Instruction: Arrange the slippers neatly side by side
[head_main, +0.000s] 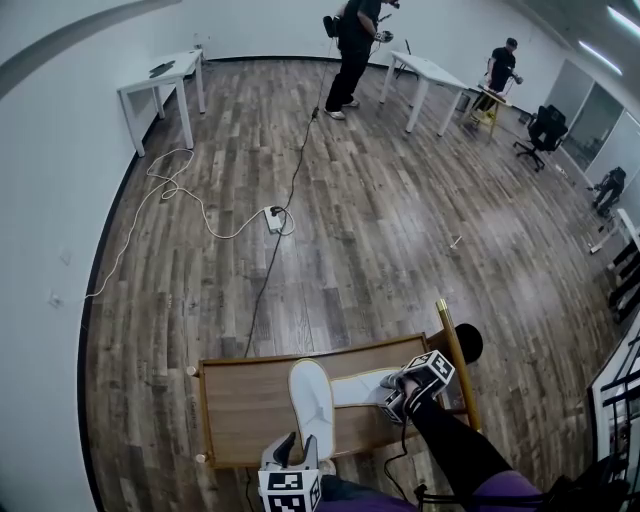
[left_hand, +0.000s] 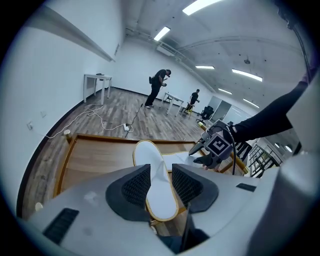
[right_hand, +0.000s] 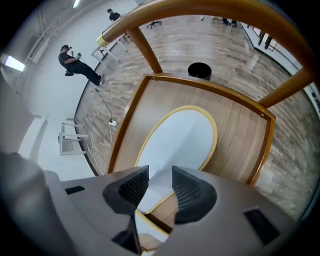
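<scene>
Slippers (head_main: 312, 400): white, oval, probably fabric

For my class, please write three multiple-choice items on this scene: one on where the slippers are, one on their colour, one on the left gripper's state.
1. Where do the lengthwise slipper and the crosswise slipper lie? A. on the wooden cart B. on the floor C. on the white desk
2. What colour are they? A. black B. red C. white, yellow-edged
3. The left gripper jaws are: A. shut on a slipper B. open C. shut on a cable
Answers: 1 A, both rest inside the cart's rim; 2 C, white uppers with yellow trim; 3 B, its pads stand apart, off the slipper.
</scene>
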